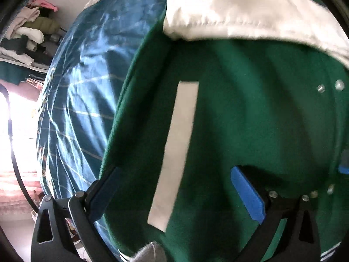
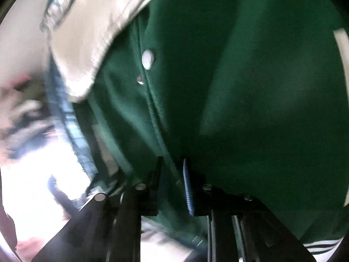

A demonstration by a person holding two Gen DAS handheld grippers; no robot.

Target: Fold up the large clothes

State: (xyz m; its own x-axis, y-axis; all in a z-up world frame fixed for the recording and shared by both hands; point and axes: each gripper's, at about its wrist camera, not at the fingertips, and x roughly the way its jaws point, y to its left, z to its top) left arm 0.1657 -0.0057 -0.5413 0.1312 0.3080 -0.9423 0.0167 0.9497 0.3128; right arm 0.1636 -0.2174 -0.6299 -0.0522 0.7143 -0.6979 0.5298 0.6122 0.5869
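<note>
My left tongs [image 1: 174,192] are spread wide over the green jacket [image 1: 250,113], which lies on the bed [image 1: 82,91]. One blue pad [image 1: 247,193] rests on the green cloth; the other finger sits at the jacket's left edge. A white stripe [image 1: 176,152] runs between them, and a white sleeve [image 1: 250,15] crosses the top. My right tongs [image 2: 174,174] are pressed nearly together, pinching a fold of the jacket [image 2: 250,87] by its snap placket, below a white snap [image 2: 147,59].
</note>
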